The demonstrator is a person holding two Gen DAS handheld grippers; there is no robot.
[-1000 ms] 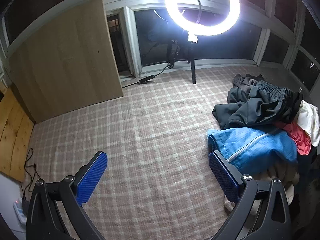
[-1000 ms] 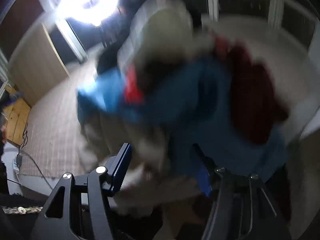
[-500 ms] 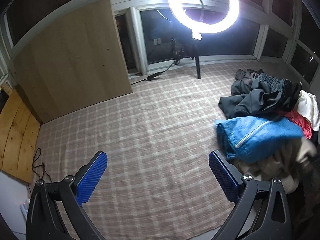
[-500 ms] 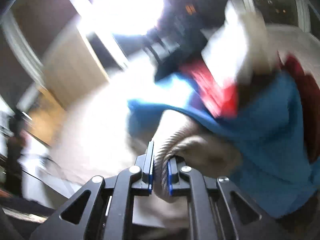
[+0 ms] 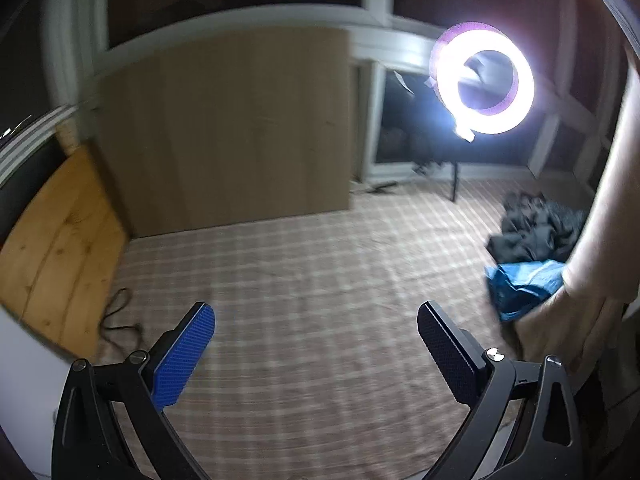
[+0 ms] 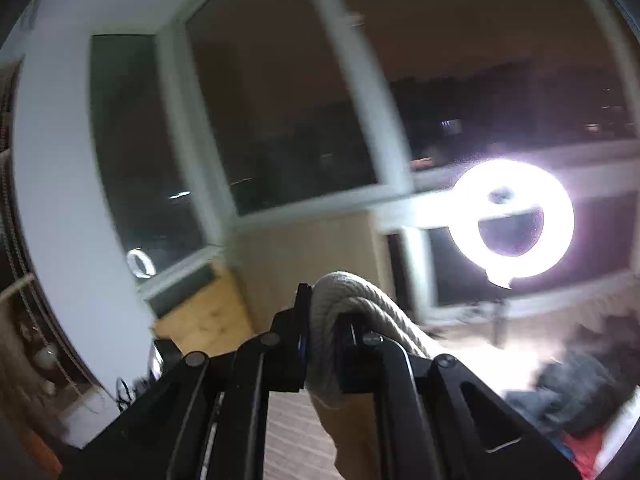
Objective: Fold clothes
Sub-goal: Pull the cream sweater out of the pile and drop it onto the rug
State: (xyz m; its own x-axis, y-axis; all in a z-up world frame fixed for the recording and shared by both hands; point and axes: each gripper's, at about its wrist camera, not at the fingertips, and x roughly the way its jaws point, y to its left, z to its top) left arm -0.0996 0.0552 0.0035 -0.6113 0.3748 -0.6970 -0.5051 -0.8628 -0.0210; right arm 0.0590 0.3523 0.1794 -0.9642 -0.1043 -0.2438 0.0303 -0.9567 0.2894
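The right tongs (image 6: 322,320) are clamped on a bunched beige garment (image 6: 352,304) at lower centre, lifted off the pile (image 5: 532,236) at right. It looks soft and droopy; better held by a hem. The left tongs (image 5: 316,344) gape wide, empty.

A beige garment (image 6: 352,312), ribbed at its edge, is bunched into a thick fold and pinched up in the air; from there it hangs down in a long pale sheet (image 5: 600,208) at the right of the room, its lower end trailing onto the clothes pile. In that pile, on the checked floor cover, a dark grey piece (image 5: 532,232) lies crumpled farthest back, a bright blue one (image 5: 520,284) just in front of it, touching, and something red (image 6: 580,446) shows at the near edge.
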